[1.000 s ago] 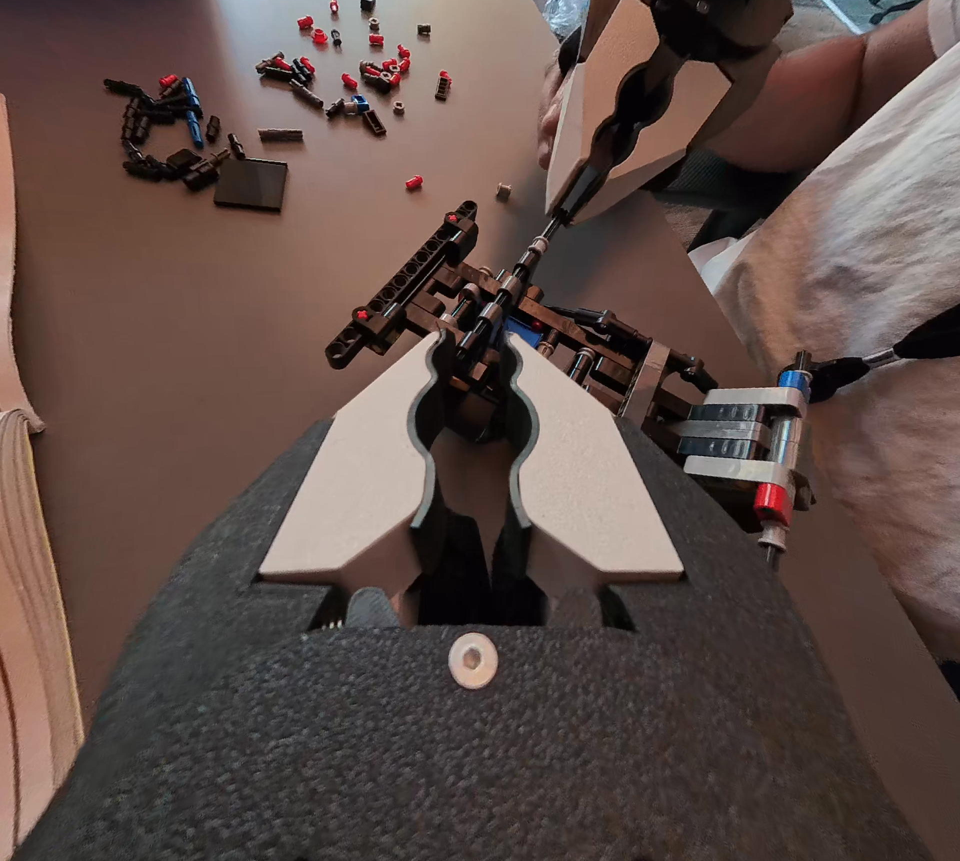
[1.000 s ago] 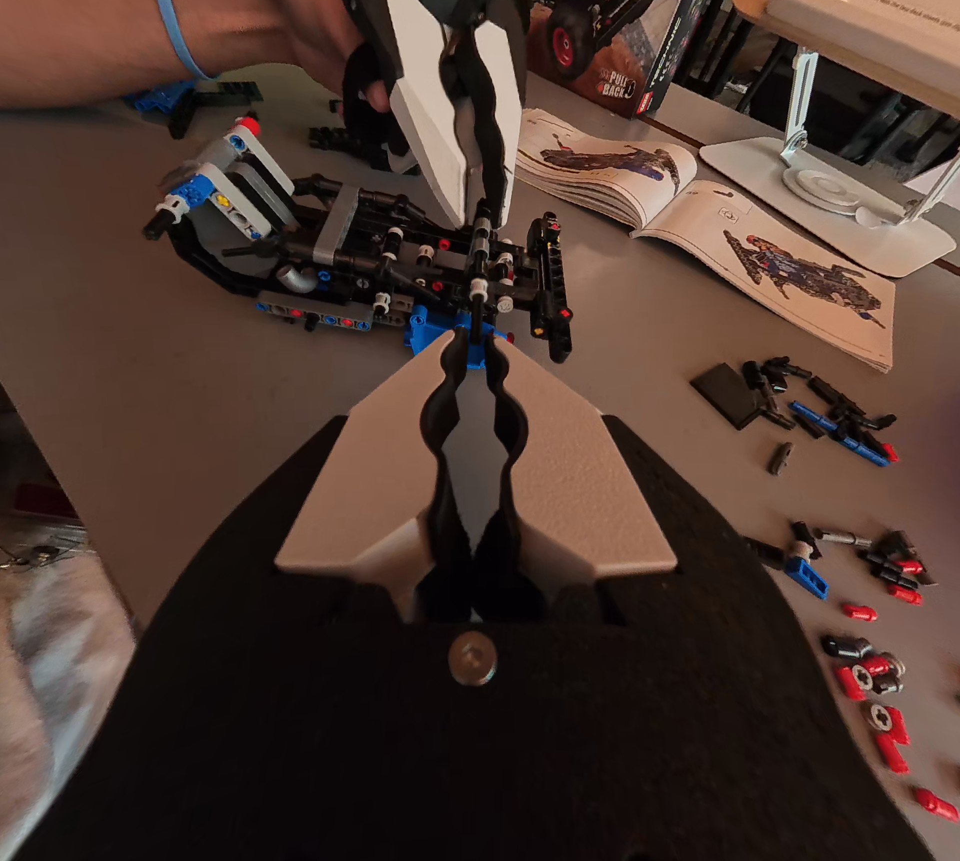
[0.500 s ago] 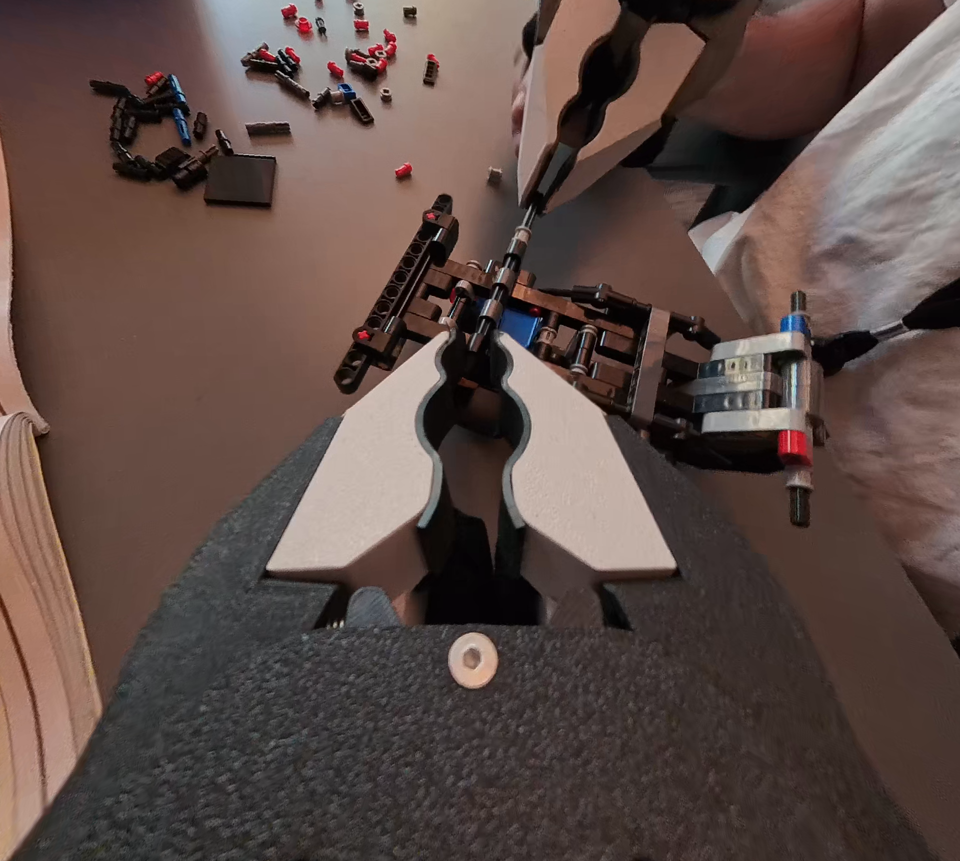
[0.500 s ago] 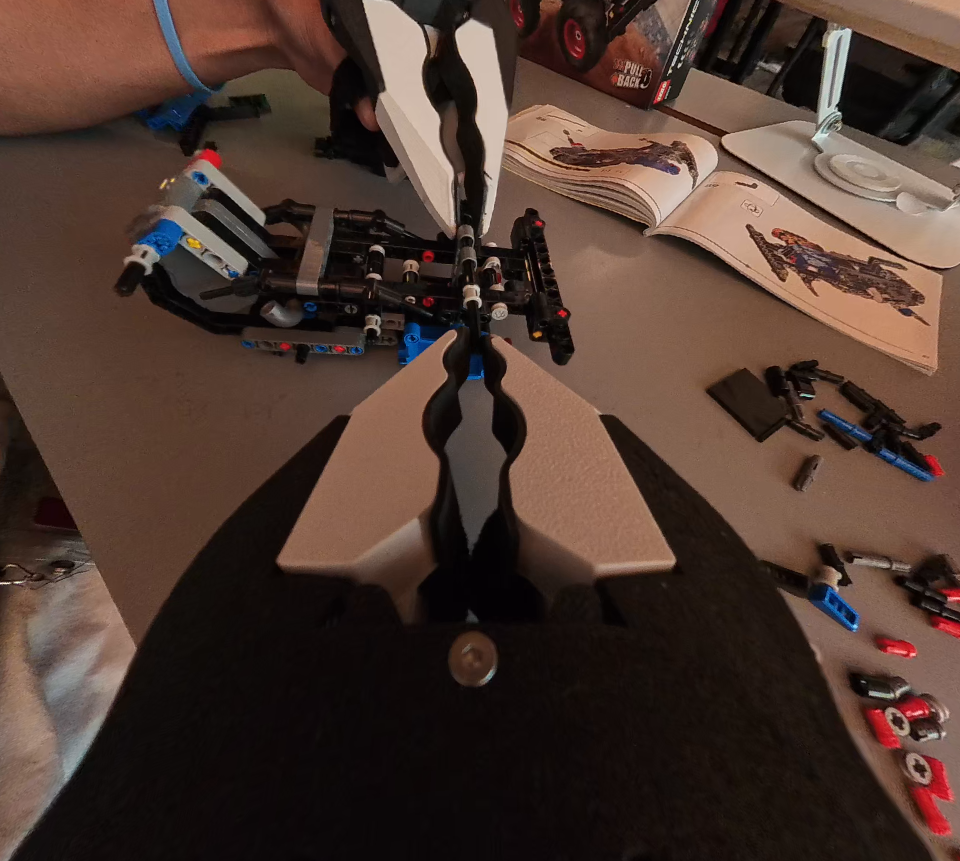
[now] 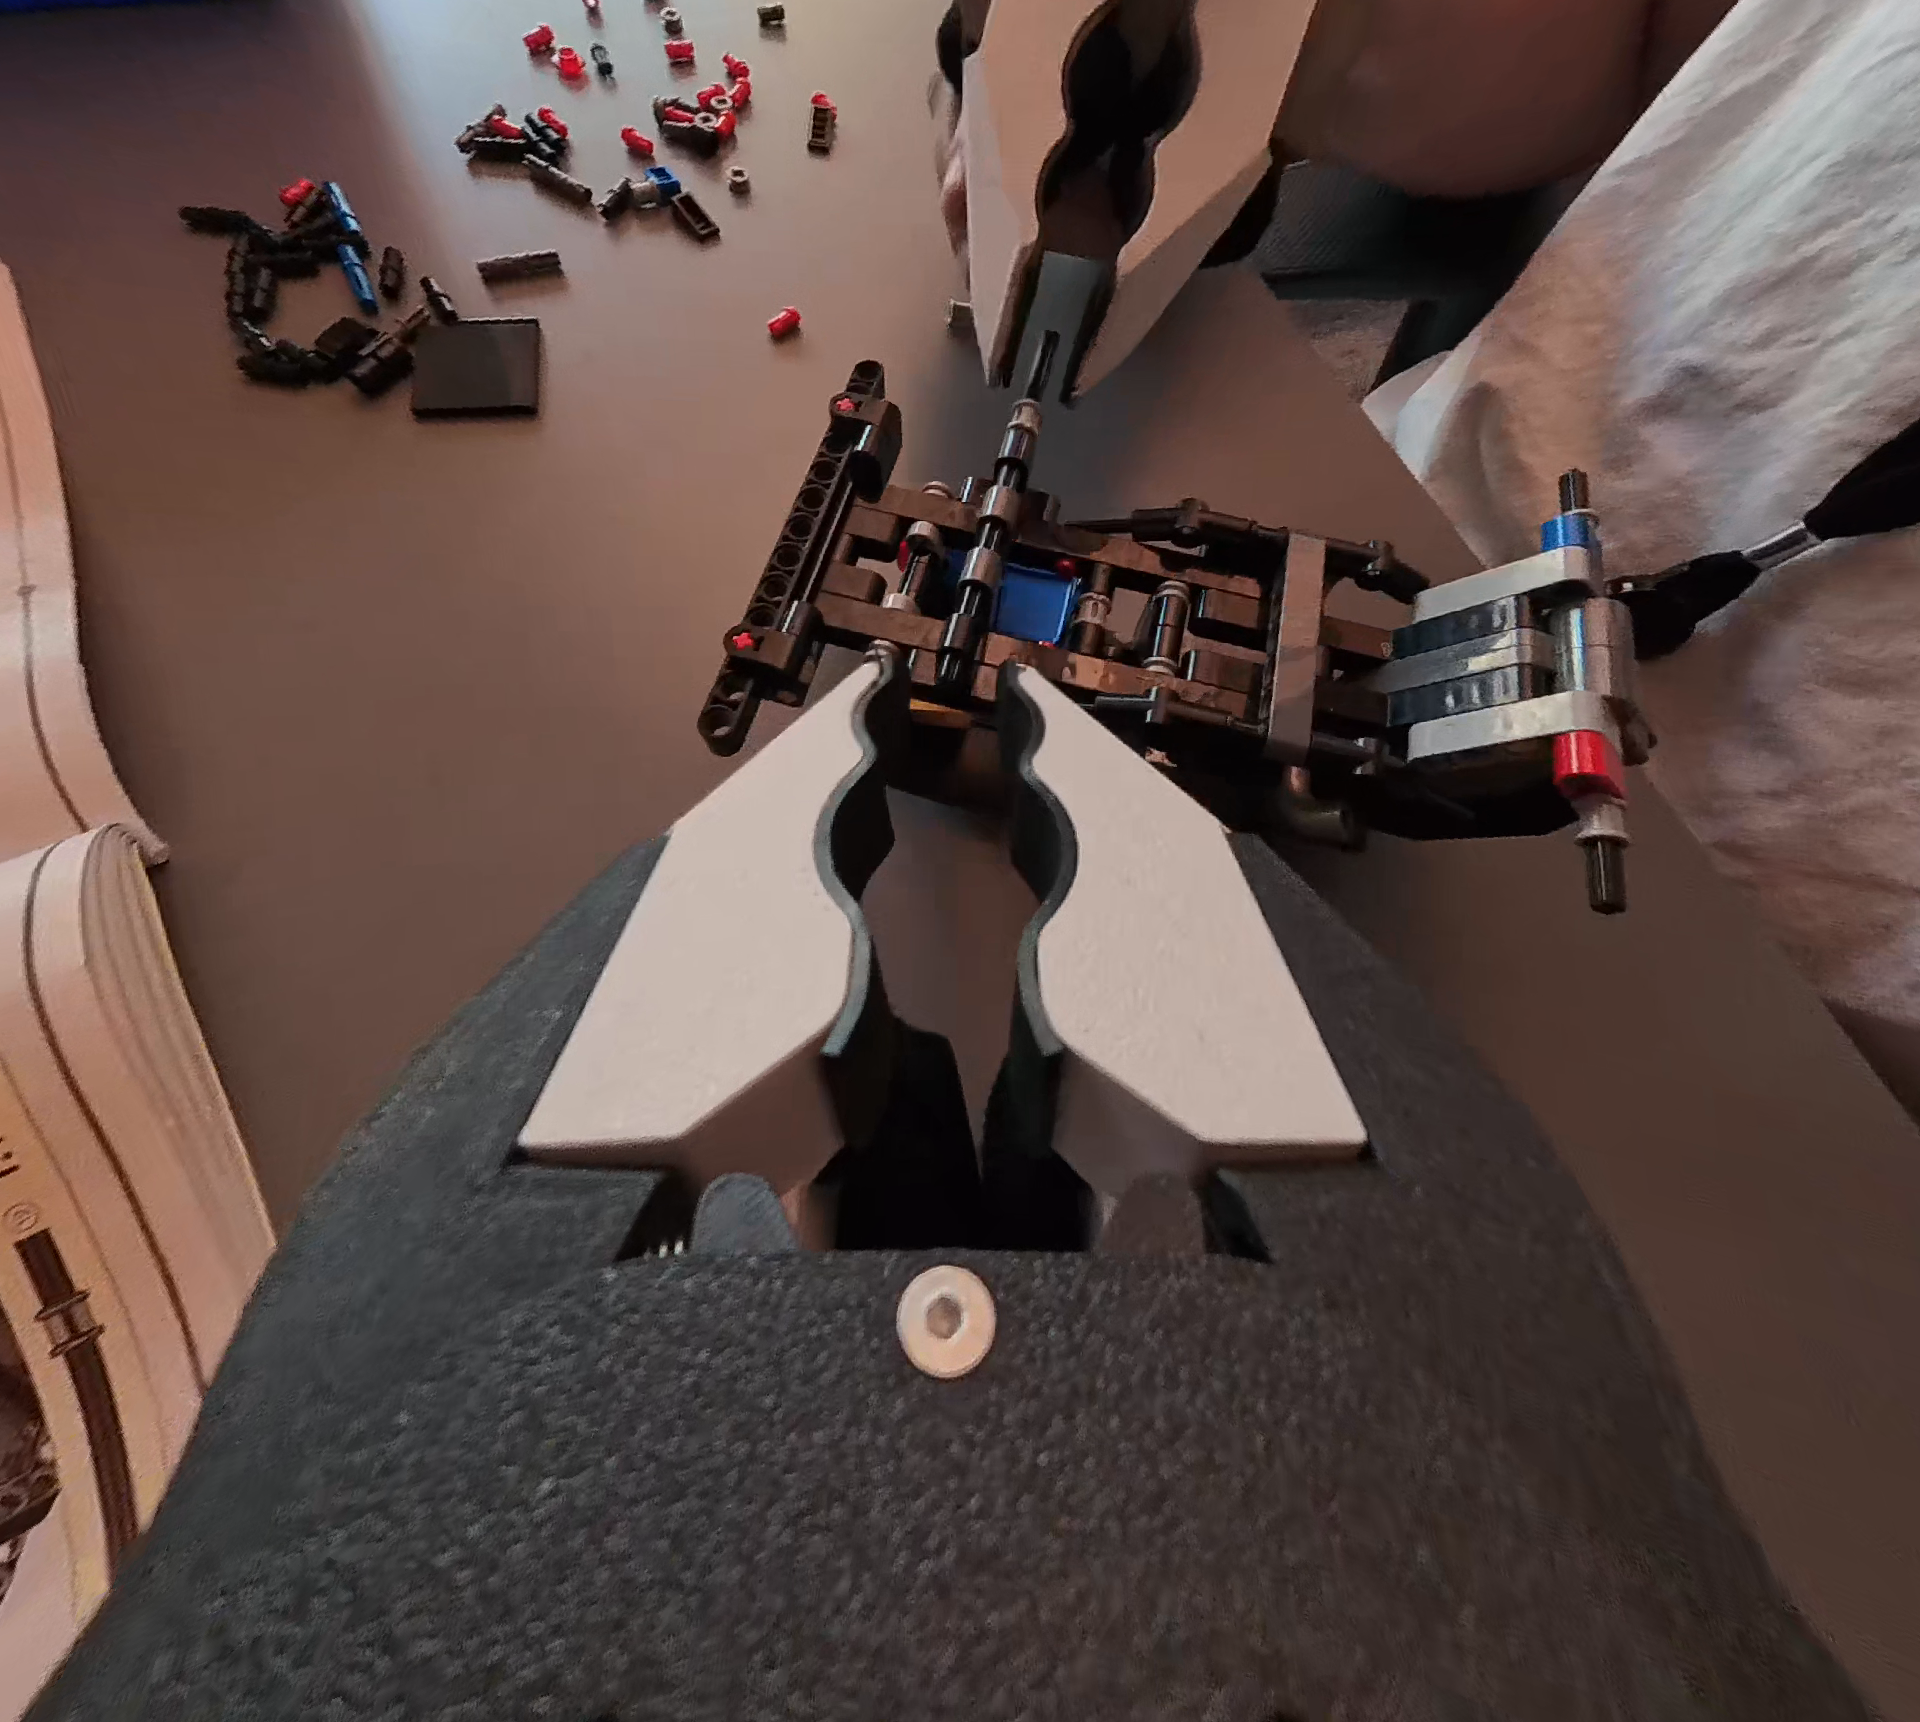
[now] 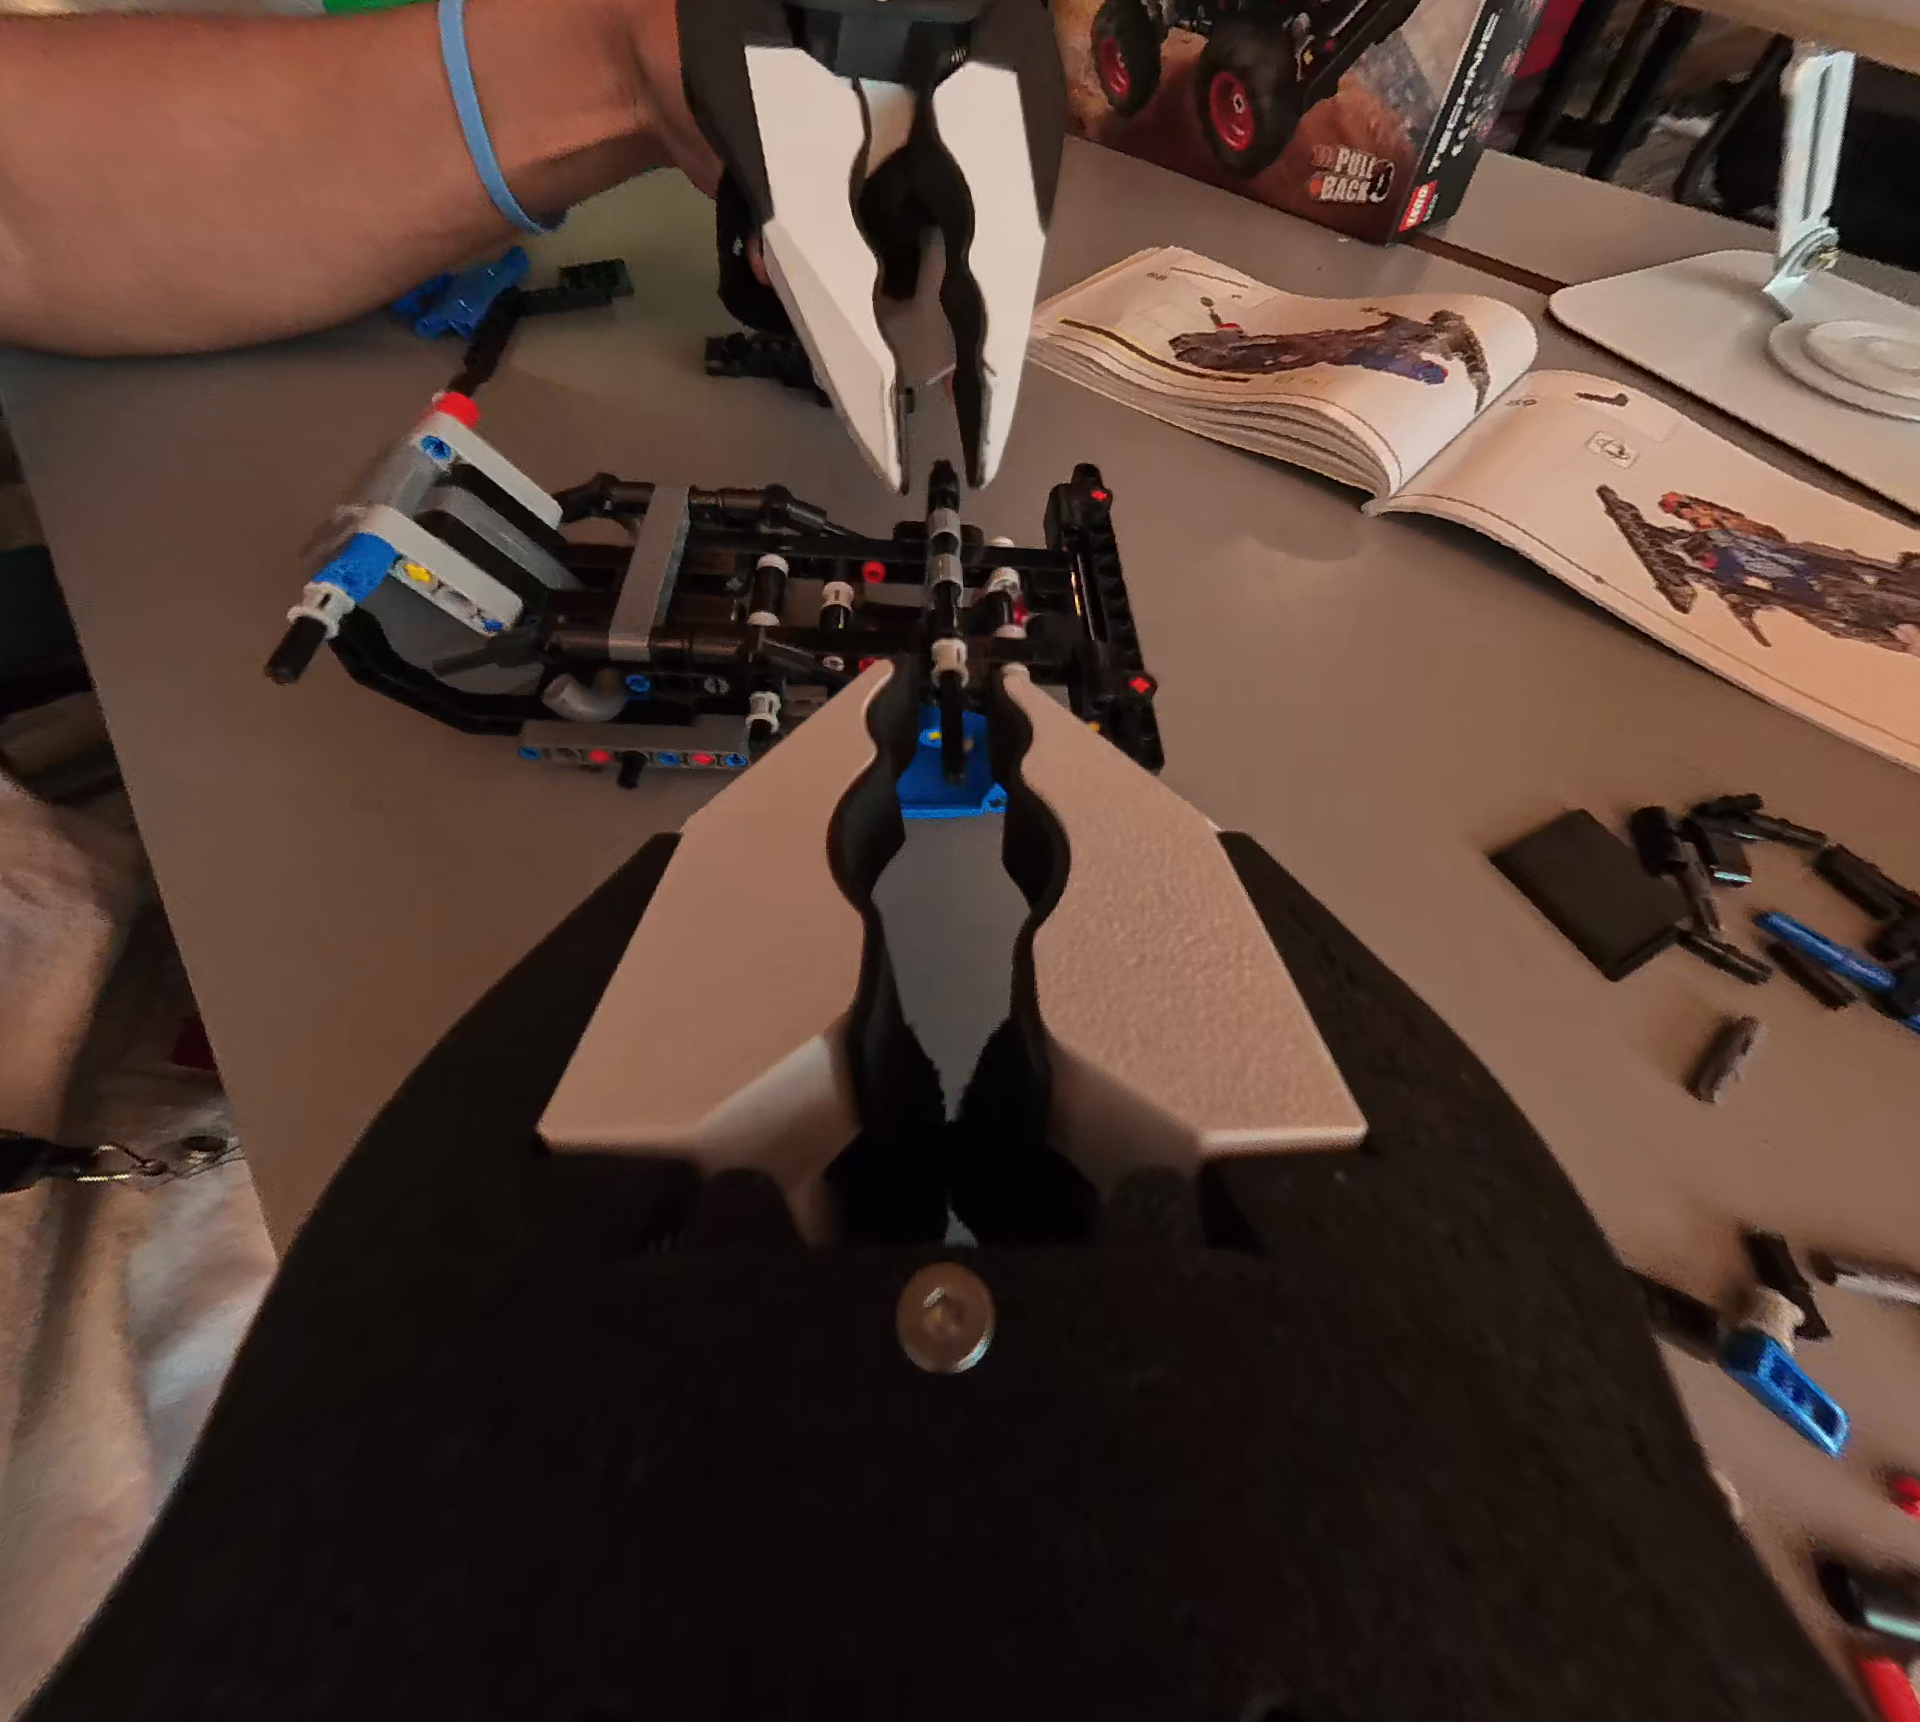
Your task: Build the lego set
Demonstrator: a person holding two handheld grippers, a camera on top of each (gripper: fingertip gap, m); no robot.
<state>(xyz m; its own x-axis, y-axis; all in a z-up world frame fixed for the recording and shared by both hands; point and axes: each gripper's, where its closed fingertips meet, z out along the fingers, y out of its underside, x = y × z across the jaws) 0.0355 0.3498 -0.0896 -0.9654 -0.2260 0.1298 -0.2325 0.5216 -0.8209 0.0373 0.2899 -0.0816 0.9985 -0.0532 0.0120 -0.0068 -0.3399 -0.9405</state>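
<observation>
The half-built black Lego chassis (image 5: 1143, 633) with grey and blue parts lies on the brown table; it also shows in the right wrist view (image 6: 727, 623). A black axle (image 5: 987, 529) with grey bushes runs across it, also seen in the right wrist view (image 6: 943, 571). My left gripper (image 5: 943, 675) is open, its tips on either side of one axle end. My right gripper (image 6: 948, 680) is open around the other end, above a blue block (image 6: 940, 763). Each gripper shows in the other's view, the right one (image 5: 1034, 389) and the left one (image 6: 937, 477).
Loose red and black pins (image 5: 644, 124) and a black plate (image 5: 476, 368) lie past the chassis. An open instruction booklet (image 6: 1455, 415), the set's box (image 6: 1299, 10) and a white stand (image 6: 1766, 342) sit at the far side. The table edge (image 5: 1351, 467) runs close by the chassis. The grippers' ends are close to 7 cm from one another. About 15 cm separates my right fingertips from the black plate (image 5: 476, 368). Look for it in the right wrist view (image 6: 1589, 877) too.
The right gripper has opened off the axle and drawn back a little. The chassis has swung round and now lies level on the table.
</observation>
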